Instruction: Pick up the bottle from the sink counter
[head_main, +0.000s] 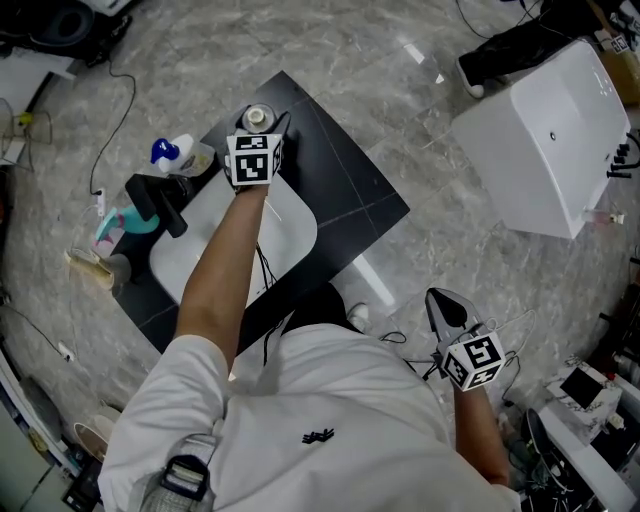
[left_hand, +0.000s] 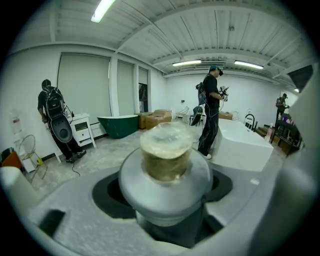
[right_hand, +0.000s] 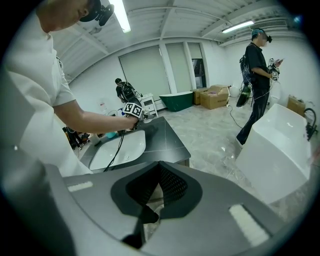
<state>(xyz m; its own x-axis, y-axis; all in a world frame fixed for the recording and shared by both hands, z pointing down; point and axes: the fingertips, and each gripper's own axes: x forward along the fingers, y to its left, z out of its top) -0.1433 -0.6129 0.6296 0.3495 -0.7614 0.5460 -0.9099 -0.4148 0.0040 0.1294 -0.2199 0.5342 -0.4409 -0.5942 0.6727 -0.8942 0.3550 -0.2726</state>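
The bottle (head_main: 257, 116) stands on the black sink counter (head_main: 340, 185), at its far corner behind the basin. In the left gripper view it fills the middle: a grey bottle (left_hand: 165, 180) with rounded shoulders and a translucent amber cap. My left gripper (head_main: 262, 130) reaches across the basin and its jaws hug the bottle's body on both sides. My right gripper (head_main: 441, 302) hangs low at my right side, away from the counter. Its jaws (right_hand: 150, 210) meet with nothing between them.
A white basin (head_main: 205, 250) is set into the counter, with a black faucet (head_main: 160, 200) on its left. A white spray bottle with a blue cap (head_main: 175, 152) and a teal cup (head_main: 120, 225) stand nearby. A white bathtub (head_main: 545, 140) sits at the right. Cables cross the floor.
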